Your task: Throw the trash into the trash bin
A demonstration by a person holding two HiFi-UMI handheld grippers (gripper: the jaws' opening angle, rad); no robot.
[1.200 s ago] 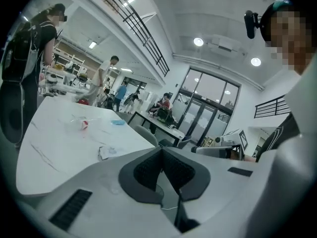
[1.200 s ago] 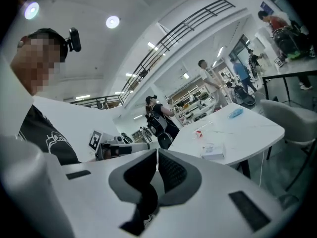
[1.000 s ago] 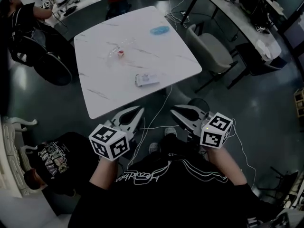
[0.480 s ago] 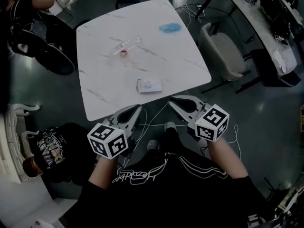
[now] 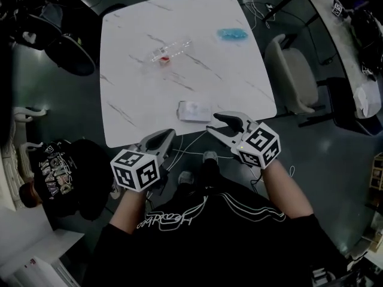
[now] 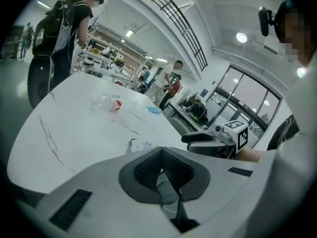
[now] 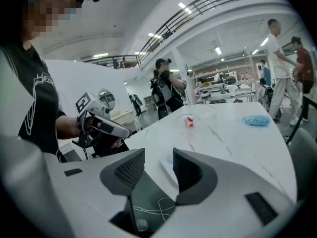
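Large open robotics lab or workshop hall, not a home.

- High white ceiling with strip lights. A mezzanine railing runs overhead.
- Dark glossy floor, loose cables lying across it.
- White marble-look table stands in open space, a grey chair beside it.
- Long bench along the right side, carrying a marker cube and dark gear.
- More benches at the back, crowded with equipment.
- Glass partition with rooms behind it.
- Several people about: a person with a backpack, two standing people at the far end, and a person in a black shirt near the table.
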